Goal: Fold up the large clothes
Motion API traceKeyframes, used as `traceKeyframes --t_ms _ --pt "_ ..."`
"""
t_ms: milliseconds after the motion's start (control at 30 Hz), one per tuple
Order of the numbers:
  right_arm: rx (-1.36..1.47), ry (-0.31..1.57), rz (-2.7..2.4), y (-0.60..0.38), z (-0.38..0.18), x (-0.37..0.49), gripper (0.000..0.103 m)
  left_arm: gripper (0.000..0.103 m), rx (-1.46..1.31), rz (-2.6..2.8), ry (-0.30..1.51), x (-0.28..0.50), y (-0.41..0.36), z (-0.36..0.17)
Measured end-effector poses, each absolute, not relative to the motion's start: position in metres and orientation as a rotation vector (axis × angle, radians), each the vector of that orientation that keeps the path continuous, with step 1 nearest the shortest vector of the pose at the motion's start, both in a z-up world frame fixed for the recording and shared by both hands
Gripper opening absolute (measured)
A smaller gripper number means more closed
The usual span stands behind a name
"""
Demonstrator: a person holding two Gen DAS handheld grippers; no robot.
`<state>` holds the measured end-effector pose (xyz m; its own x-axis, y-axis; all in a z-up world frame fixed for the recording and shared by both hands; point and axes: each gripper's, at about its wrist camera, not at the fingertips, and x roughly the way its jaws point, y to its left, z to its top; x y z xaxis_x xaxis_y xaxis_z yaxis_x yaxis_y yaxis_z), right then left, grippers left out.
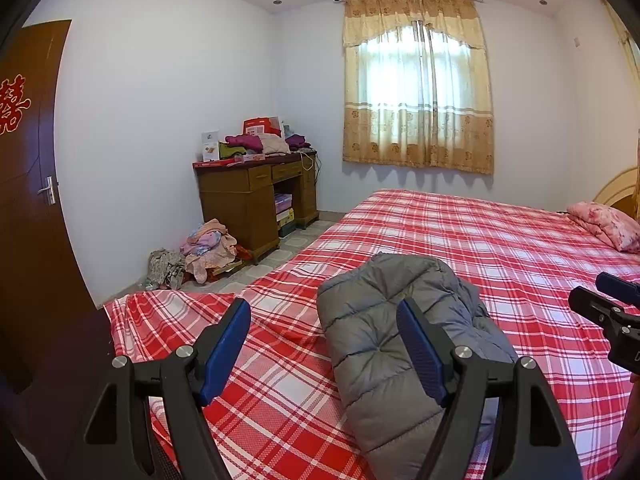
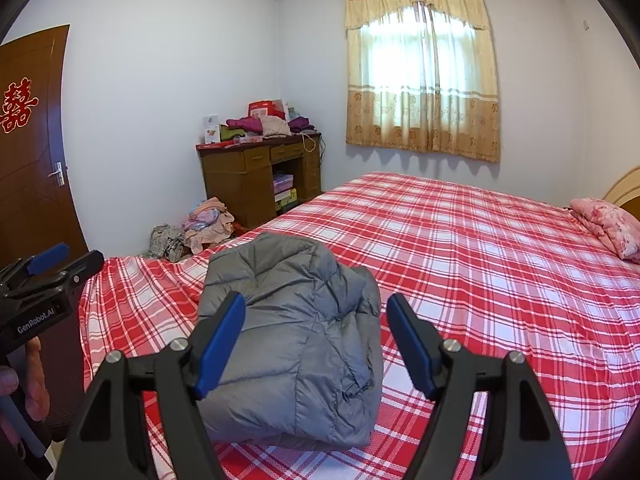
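Both grippers, left gripper (image 1: 324, 344) and right gripper (image 2: 316, 340), are held apart, empty; puffy folded jacket (image 2: 296, 336) at 12 o'clock could be sprung open unpressed.

left gripper (image 1: 324, 316) jaws apart | grey jacket (image 1: 384, 344) folded on bed (image 1: 500, 240)

The room is bright. Daylight glows through the curtained window (image 1: 418, 80) at twelve o'clock and looks washed out there. Soft shadows lie under the curtain. Both pictures are sharp, but walls bend and corners go black at the edges.
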<state>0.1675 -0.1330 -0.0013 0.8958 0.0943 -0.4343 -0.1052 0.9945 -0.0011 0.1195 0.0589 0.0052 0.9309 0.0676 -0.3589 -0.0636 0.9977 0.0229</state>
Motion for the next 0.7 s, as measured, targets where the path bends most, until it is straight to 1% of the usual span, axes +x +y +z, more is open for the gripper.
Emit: traceKeyframes --t_ms 700 --pt "-0.023 0.451 0.119 -0.13 -0.0028 0.1648 0.077 0.076 0.021 0.066 0.378 0.121 0.058 0.0029"
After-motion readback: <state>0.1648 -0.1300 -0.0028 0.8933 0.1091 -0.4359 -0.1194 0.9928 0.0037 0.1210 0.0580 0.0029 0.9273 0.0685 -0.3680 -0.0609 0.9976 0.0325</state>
